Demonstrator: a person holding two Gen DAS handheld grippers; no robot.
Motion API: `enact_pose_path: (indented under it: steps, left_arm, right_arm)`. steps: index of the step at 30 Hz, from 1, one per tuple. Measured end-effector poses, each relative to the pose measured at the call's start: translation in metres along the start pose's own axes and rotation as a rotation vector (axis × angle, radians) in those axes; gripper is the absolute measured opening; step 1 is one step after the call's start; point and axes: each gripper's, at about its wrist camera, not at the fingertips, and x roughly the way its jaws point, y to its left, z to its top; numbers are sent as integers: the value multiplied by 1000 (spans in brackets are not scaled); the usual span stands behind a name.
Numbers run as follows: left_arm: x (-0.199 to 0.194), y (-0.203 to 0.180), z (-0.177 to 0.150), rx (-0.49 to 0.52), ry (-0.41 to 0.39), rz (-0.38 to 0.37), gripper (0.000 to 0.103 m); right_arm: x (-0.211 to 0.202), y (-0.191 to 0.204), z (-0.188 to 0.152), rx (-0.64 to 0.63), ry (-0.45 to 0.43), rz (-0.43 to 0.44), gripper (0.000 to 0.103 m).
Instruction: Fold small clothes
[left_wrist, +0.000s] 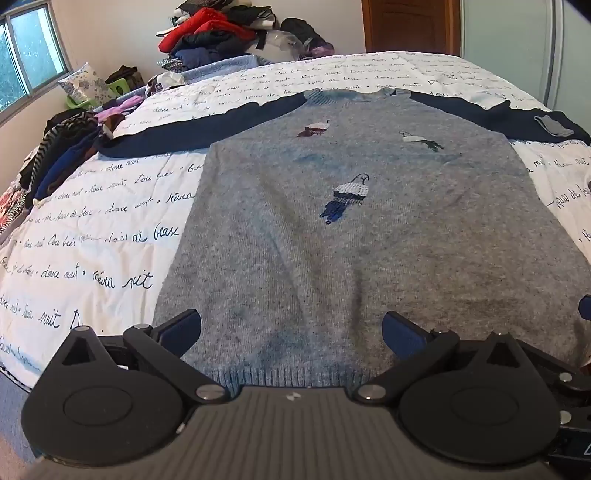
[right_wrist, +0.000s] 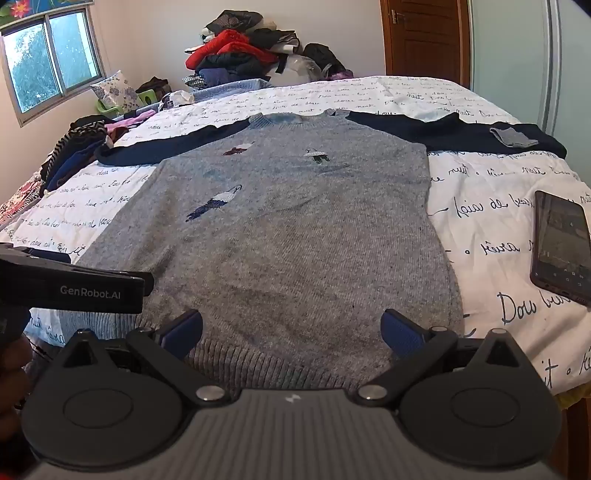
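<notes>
A small grey knit sweater (left_wrist: 351, 229) (right_wrist: 280, 236) with navy sleeves and bird motifs lies flat, front up, on the bed, sleeves spread to both sides and ribbed hem toward me. My left gripper (left_wrist: 291, 332) hovers over the hem's left half, jaws wide open, nothing between its blue pads (left_wrist: 184, 332). Over the hem's right half, my right gripper (right_wrist: 291, 332) is likewise open and empty. The left gripper's black body (right_wrist: 74, 284) shows at the left edge of the right wrist view.
A white quilt (left_wrist: 92, 229) (right_wrist: 498, 177) with script lettering covers the bed. A dark phone (right_wrist: 559, 243) lies on it right of the sweater. Folded clothes (left_wrist: 62, 155) line the left edge; a heap of garments (right_wrist: 240, 55) sits at the far side. A door and window are behind.
</notes>
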Motion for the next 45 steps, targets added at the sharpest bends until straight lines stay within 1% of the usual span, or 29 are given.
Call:
enact_pose_path:
  steps: [4, 5, 7, 10, 11, 16, 18, 24, 33, 36, 45]
  left_arm:
    - [-2, -3, -1, 5, -20, -10, 103]
    - [0, 3, -4, -16, -6, -18, 103]
    - [4, 0, -1, -10, 20, -8, 100]
    - [3, 1, -4, -15, 18, -21, 98]
    - [4, 2, -2, -15, 22, -24, 98]
    - [2, 2, -1, -12, 18, -22, 98]
    - [3, 1, -1, -10, 24, -27, 98]
    - [7, 2, -1, -13, 37, -35, 92]
    - [8, 0, -1, -8, 34, -30, 92]
    - [7, 0, -2, -11, 34, -50, 92]
    - [10, 1, -3, -16, 47, -48, 92]
  right_arm:
    - [0, 2, 0, 1, -4, 4, 103]
    - [0, 3, 0, 0, -4, 5, 103]
    - [0, 3, 0, -1, -4, 6, 103]
    - [0, 2, 1, 3, -2, 7, 103]
    - [1, 7, -1, -5, -4, 1, 103]
    - [1, -2, -3, 4, -2, 4, 103]
    - [0, 1, 1, -5, -3, -3, 103]
    - [1, 0, 1, -2, -1, 0, 103]
    - [1, 2, 1, -6, -2, -1, 103]
    - [2, -1, 2, -4, 0, 0, 103]
    - [2, 1, 0, -3, 2, 1, 103]
